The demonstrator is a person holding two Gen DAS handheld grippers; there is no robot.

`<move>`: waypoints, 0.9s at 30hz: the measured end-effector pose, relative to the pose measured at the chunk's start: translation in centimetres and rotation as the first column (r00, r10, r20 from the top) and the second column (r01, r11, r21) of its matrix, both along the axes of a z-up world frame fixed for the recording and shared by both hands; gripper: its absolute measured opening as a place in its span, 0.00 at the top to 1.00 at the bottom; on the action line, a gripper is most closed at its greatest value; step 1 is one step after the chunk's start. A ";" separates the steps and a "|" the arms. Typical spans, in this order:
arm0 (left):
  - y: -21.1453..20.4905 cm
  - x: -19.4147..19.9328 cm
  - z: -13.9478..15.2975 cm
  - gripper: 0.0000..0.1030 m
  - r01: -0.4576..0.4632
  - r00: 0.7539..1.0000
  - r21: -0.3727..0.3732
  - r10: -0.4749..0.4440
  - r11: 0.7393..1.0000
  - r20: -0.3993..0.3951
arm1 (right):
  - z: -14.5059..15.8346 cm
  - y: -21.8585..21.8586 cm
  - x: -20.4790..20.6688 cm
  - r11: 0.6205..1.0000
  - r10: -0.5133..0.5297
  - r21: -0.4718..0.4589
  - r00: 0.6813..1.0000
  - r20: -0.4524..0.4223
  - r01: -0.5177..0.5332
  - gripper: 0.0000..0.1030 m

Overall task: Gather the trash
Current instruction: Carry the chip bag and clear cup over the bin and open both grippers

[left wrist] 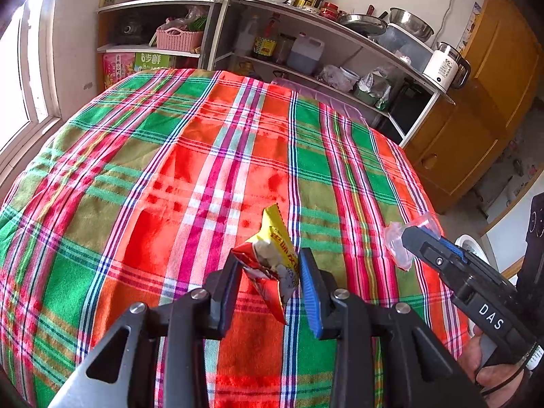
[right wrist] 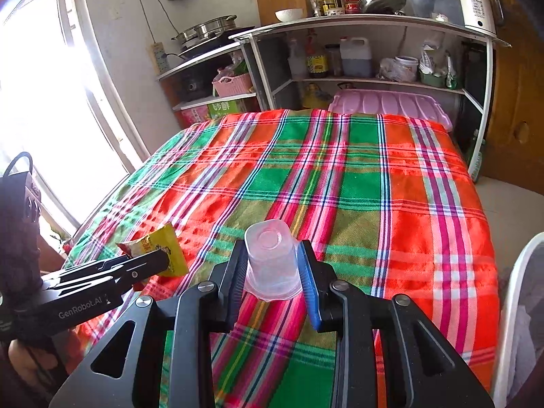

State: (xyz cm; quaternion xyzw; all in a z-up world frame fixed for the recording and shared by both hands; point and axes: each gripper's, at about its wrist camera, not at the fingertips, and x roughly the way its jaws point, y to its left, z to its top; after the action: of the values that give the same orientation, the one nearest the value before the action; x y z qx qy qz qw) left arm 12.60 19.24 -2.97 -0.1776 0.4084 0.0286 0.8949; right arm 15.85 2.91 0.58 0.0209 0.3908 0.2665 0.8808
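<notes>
My left gripper (left wrist: 270,272) is shut on a crumpled yellow and red snack wrapper (left wrist: 272,255) and holds it above the plaid-covered table (left wrist: 170,170). My right gripper (right wrist: 272,265) is shut on a clear plastic cup (right wrist: 270,258), held bottom forward above the table's near side. In the left wrist view the right gripper (left wrist: 413,238) shows at the right with the cup (left wrist: 396,241). In the right wrist view the left gripper (right wrist: 163,258) shows at the left with the wrapper (right wrist: 163,248).
A white bin (right wrist: 516,306) with a liner stands at the right of the table. Kitchen shelves (right wrist: 374,81) with bottles and pots stand behind the table. A pink lid (right wrist: 387,105) lies at the table's far edge. A window (right wrist: 34,102) is at the left, a wooden cabinet (left wrist: 476,119) at the right.
</notes>
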 end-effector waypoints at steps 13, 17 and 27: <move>-4.9 -2.1 2.8 0.66 0.093 0.993 0.012 -0.094 0.996 0.068 | 2.6 -5.1 -3.6 0.996 -0.063 0.060 0.997 0.042 0.060 0.69; -7.4 -2.1 3.9 0.66 0.139 0.986 0.025 -0.141 0.990 0.092 | 3.5 -7.6 -4.2 0.991 -0.108 0.079 0.993 0.053 0.104 0.69; -15.5 -2.0 5.9 0.66 0.283 0.949 0.087 -0.292 0.955 0.122 | 4.9 -14.7 -5.6 0.972 -0.229 0.081 0.970 0.081 0.222 0.69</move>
State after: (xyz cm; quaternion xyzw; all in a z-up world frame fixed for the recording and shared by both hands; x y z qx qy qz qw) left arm 10.62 3.73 2.89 -0.0871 0.3679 -0.1002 0.9204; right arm 10.28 -11.76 5.45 0.0847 0.3362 0.1791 0.9207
